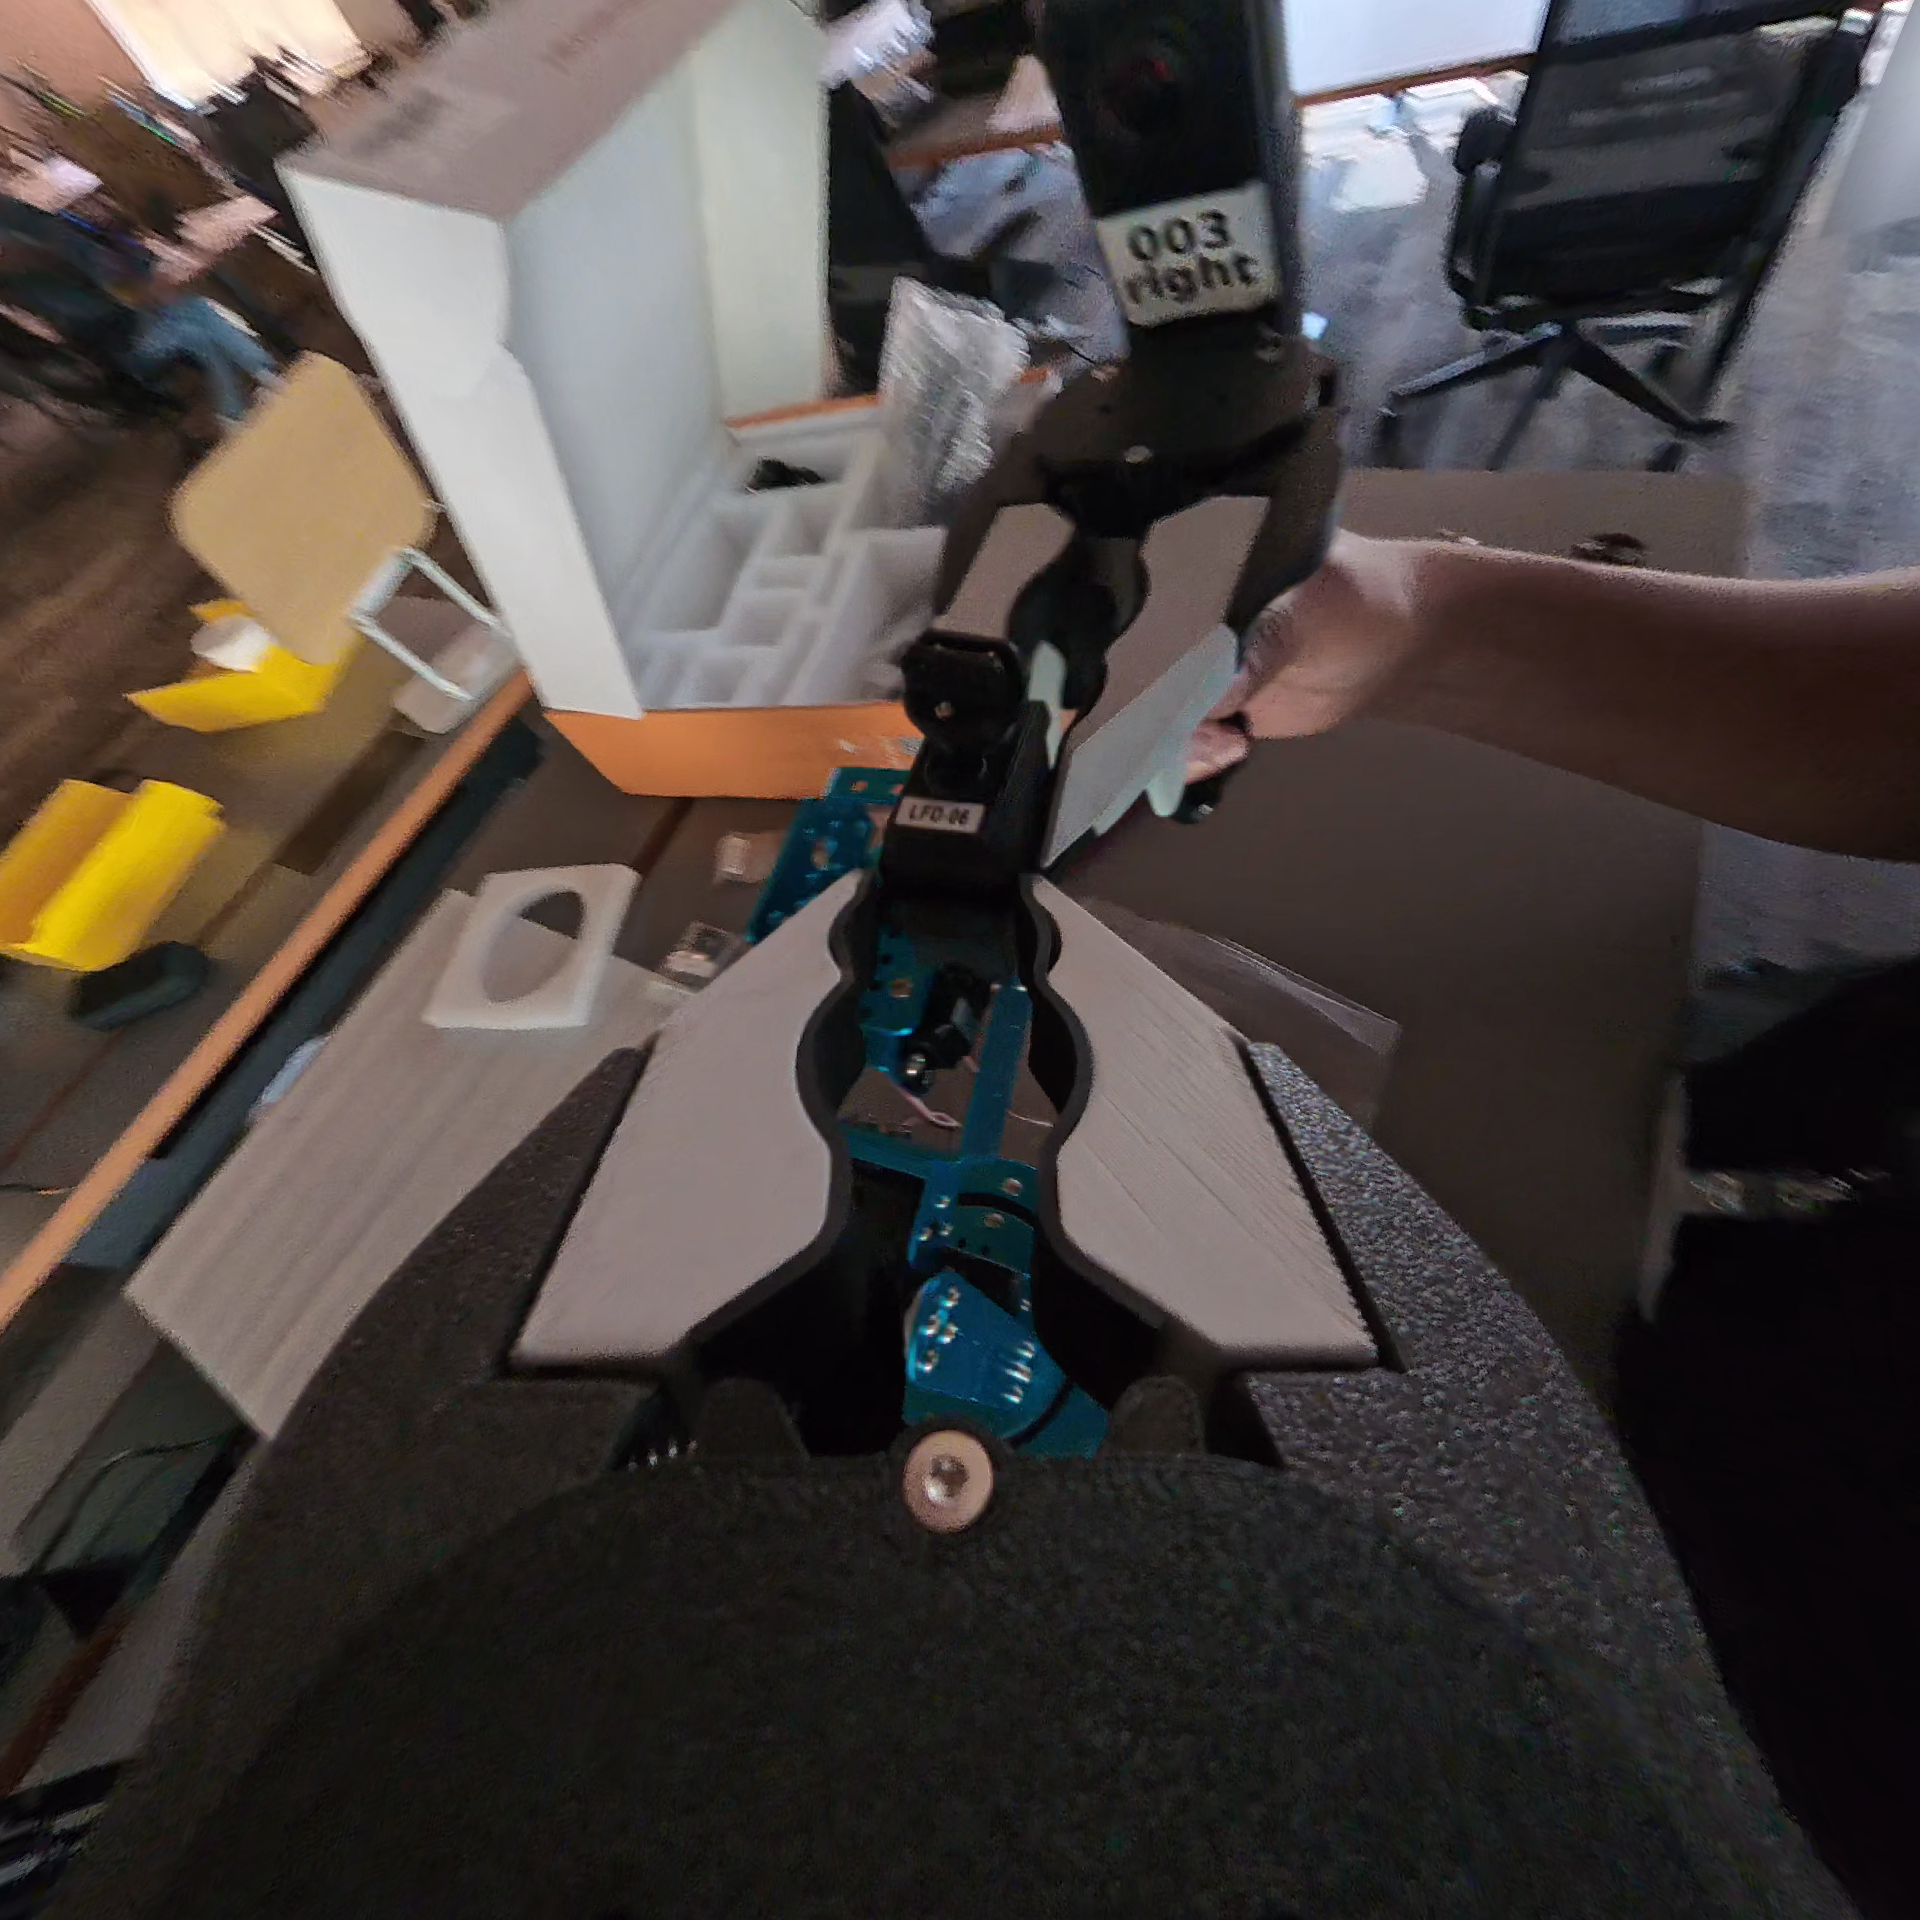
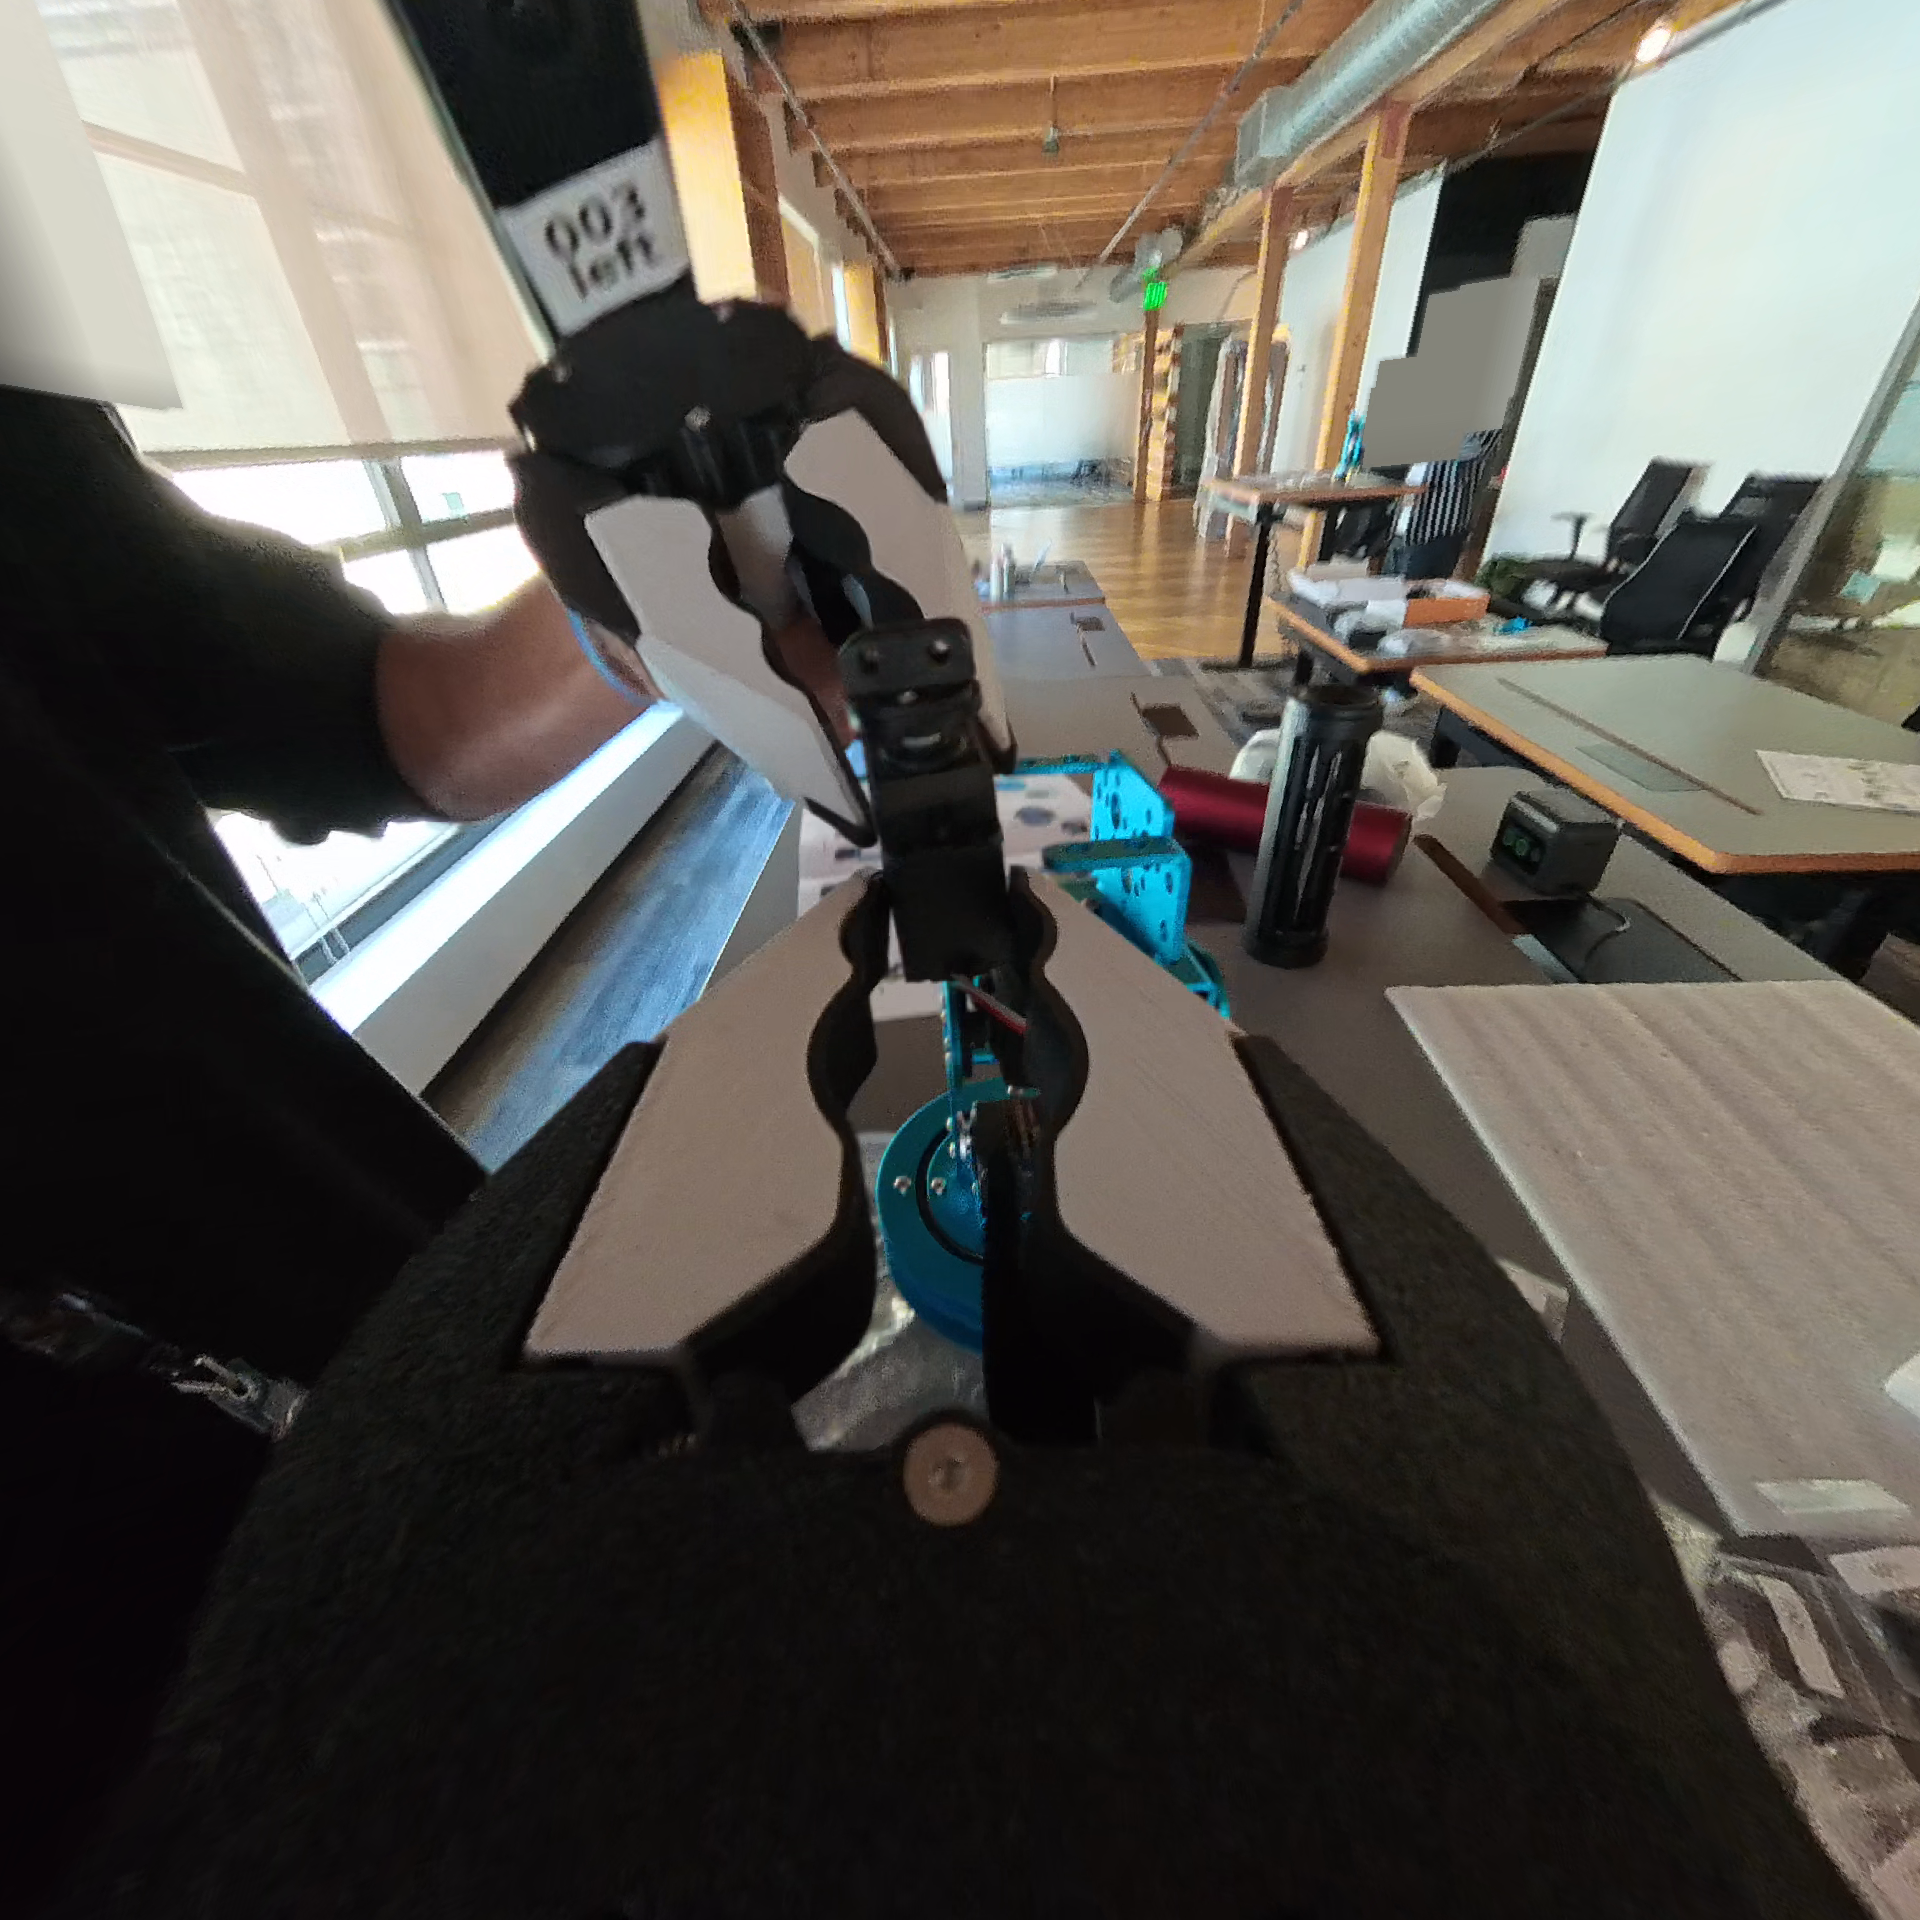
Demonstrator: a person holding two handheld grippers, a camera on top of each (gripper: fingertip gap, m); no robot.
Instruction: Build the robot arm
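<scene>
Both hand-held grippers pinch one small black motor block (image 1: 951, 821) from opposite sides: the left hand-held gripper (image 1: 945, 883) and the right hand-held gripper (image 2: 940, 883) are each closed on it. Below it, blue metal parts (image 2: 1132, 831) rest on the bench (image 2: 1340, 1008).

An open white box (image 1: 499, 343) with foam compartments stands at the far edge of the grey tabletop (image 2: 1351, 997), a white foam frame (image 1: 530, 945) lying before it. A black mesh cylinder (image 2: 1309, 821) stands upright beside a dark red tube (image 2: 1236, 805). A ribbed white foam sheet (image 2: 1683, 1216) lies nearby. Yellow bins (image 1: 94, 862) sit on the floor, and black office chairs (image 2: 1683, 582) stand beyond.
</scene>
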